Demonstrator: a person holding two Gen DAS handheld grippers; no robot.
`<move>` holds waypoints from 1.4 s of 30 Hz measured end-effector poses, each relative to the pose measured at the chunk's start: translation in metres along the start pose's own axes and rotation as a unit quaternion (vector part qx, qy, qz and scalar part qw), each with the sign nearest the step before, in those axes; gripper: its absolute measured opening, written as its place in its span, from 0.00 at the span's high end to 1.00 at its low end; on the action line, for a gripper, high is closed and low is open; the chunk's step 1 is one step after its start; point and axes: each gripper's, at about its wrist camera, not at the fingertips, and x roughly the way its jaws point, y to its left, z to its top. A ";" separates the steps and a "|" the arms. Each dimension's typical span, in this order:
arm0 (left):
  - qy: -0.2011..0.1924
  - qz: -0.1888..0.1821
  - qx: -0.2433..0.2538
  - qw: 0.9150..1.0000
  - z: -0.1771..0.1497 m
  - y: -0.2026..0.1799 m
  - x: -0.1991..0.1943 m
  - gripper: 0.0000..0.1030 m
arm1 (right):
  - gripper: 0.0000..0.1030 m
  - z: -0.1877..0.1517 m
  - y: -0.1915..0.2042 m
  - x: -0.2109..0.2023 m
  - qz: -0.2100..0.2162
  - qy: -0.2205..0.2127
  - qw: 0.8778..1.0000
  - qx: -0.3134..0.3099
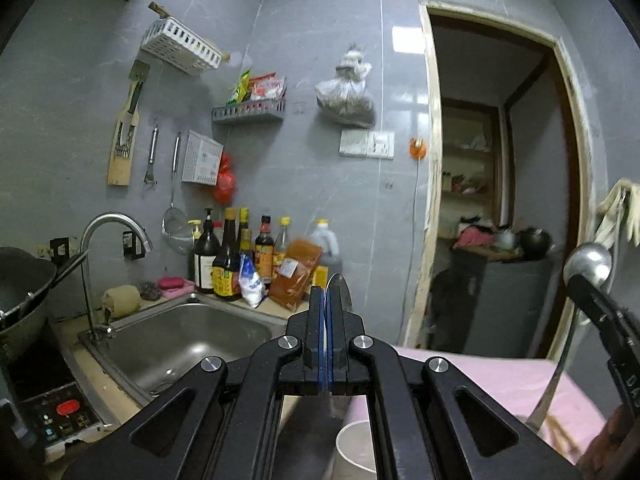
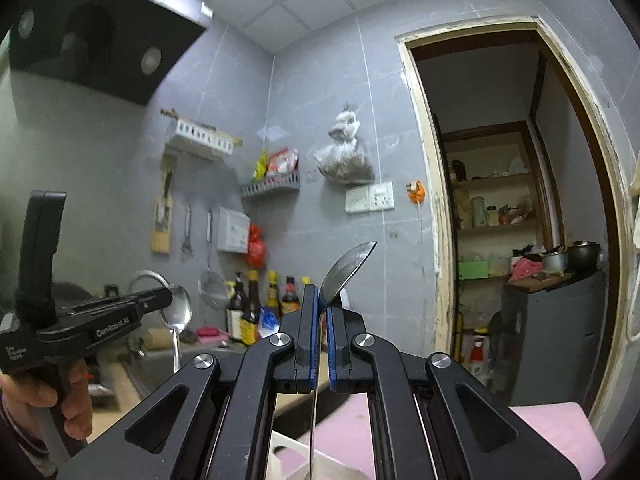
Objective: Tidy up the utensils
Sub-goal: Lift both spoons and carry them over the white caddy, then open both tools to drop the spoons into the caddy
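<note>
Left wrist view: the left gripper (image 1: 327, 312) is raised well above the desk, its fingers (image 1: 316, 320) clenched on a spoon (image 1: 339, 288) whose bowl pokes up just past the fingertips, edge-on to the camera. Below them, at the bottom edge of the view, sits a white cup (image 1: 354, 452) on the pink cloth (image 1: 500, 384) that covers the desk. To the left lie the steel sink (image 1: 188, 340) and a row of sauce bottles (image 1: 228, 264) along the desk's back edge. At the right edge the right gripper (image 1: 588, 292) holds a second spoon (image 1: 588, 260), bowl up and handle hanging down toward the cloth.

Right wrist view: the right gripper (image 2: 322, 308) grasps the second spoon (image 2: 346, 270) near its neck, the bowl tilted up to the right and the thin handle running down between the fingers (image 2: 310, 320) toward a white container (image 2: 288, 452), only partly visible at the bottom. The pads look slightly apart, pinching only the narrow neck. The left gripper (image 2: 160, 300) shows at the left with its spoon (image 2: 180, 308), a hand (image 2: 40, 396) on its grip.

Risk, as I judge it: both spoons are held on smooth, narrow metal, so either could pivot or slip when lowered. A handle striking the cup's rim could tip that light cup, and the two grippers may collide if both aim for the same container.
</note>
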 end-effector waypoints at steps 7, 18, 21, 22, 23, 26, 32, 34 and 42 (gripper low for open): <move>0.011 0.009 0.025 1.000 -0.034 -0.010 0.018 1.00 | 0.98 -0.033 0.001 0.012 -0.009 0.054 0.998 -0.024; 0.065 -0.034 0.049 0.996 -0.066 -0.013 0.030 0.99 | 0.98 -0.069 -0.011 0.013 -0.002 0.140 0.990 -0.005; 0.084 -0.060 0.042 0.994 -0.067 -0.012 0.031 0.99 | 0.98 -0.076 -0.012 0.012 0.005 0.163 0.987 0.006; 0.090 -0.066 0.041 0.993 -0.068 -0.012 0.030 0.99 | 0.97 -0.077 -0.012 0.013 0.006 0.169 0.986 0.007; 0.098 -0.075 0.039 0.992 -0.069 -0.011 0.031 0.99 | 0.96 -0.079 -0.012 0.013 0.006 0.174 0.985 0.007; 0.117 -0.103 0.023 0.988 -0.068 -0.008 0.030 0.98 | 0.96 -0.078 -0.012 0.009 0.008 0.176 0.984 0.012; 0.142 -0.155 -0.043 0.977 -0.053 0.004 0.028 0.95 | 0.87 -0.073 -0.013 0.004 0.018 0.185 0.982 0.021; 0.140 -0.158 -0.050 0.976 -0.047 0.004 0.025 0.94 | 0.78 -0.069 -0.013 0.001 0.019 0.178 0.984 0.024; 0.128 -0.171 -0.039 0.976 -0.033 -0.008 0.007 0.88 | 0.65 -0.042 -0.022 -0.015 0.004 0.138 0.990 0.027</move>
